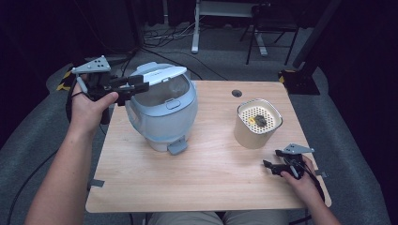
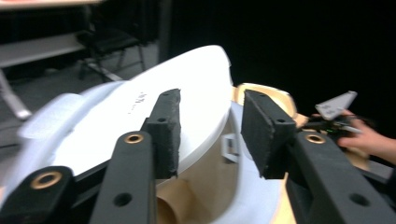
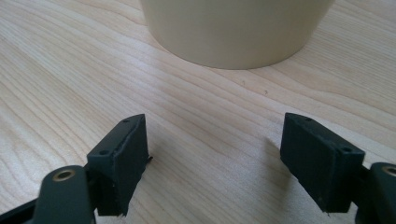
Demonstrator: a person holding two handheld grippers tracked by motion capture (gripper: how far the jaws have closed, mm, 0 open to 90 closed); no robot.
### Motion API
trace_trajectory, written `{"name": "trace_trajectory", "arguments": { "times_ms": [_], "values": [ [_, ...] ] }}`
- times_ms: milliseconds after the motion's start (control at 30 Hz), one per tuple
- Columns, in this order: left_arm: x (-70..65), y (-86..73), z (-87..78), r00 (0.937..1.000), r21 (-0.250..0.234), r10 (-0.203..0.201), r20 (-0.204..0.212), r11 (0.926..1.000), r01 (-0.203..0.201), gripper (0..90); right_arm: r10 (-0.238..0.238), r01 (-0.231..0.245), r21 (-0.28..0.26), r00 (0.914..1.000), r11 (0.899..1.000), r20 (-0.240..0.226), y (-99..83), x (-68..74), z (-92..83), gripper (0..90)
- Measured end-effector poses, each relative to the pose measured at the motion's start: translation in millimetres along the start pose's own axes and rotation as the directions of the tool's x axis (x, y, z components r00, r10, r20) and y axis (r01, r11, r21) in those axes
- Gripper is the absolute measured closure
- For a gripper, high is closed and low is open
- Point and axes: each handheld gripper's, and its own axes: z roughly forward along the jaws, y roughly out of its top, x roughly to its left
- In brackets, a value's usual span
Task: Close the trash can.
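Note:
A pale blue appliance [image 1: 164,117] stands at the table's left, its white lid [image 1: 162,75] partly raised. My left gripper [image 1: 141,86] reaches in level from the left at the lid's edge. In the left gripper view the lid [image 2: 140,93] runs in between the jaws of the left gripper [image 2: 210,126]; one pad lies against it and the other stands off, so it is open. A cream container [image 1: 256,129] with a perforated top and dark and yellow bits inside stands at the right. My right gripper [image 1: 268,165] rests open on the wood in front of it, and in the right gripper view nothing lies between the jaws of the right gripper [image 3: 215,149] facing the container [image 3: 233,28].
A grey tab [image 1: 177,147] sticks out at the appliance's base. A cable hole [image 1: 236,93] sits near the wooden table's [image 1: 211,183] far edge. Beyond the table are a chair, a desk frame and cables on the grey floor.

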Motion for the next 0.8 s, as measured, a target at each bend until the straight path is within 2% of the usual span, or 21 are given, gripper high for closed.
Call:
{"name": "trace_trajectory", "arguments": {
  "times_ms": [167,400,700,800],
  "values": [
    [-4.7,-4.4,12.1,0.9993,0.048,-0.025,0.027,0.9986,0.024,64.3,0.0,0.0,0.0,1.0,1.0,-0.001,0.0,0.0,0.0,23.7],
    [-7.9,-10.5,25.3,0.9993,0.099,-0.034,0.015,0.9945,0.033,65.8,-0.002,0.002,0.0,1.0,1.0,-0.003,0.0,0.1,0.0,23.8],
    [-4.3,-13.5,39.9,0.9981,0.124,-0.047,-0.041,0.991,0.051,64.3,-0.007,0.007,-0.002,0.9999,1.0,-0.01,0.0,0.3,-0.1,24.5],
    [-2.8,-14.6,44.1,0.9971,0.136,-0.035,-0.067,0.9898,0.044,64.8,-0.008,0.008,-0.002,0.9999,1.0,-0.011,-0.1,0.4,-0.2,24.9]
  ]
}}
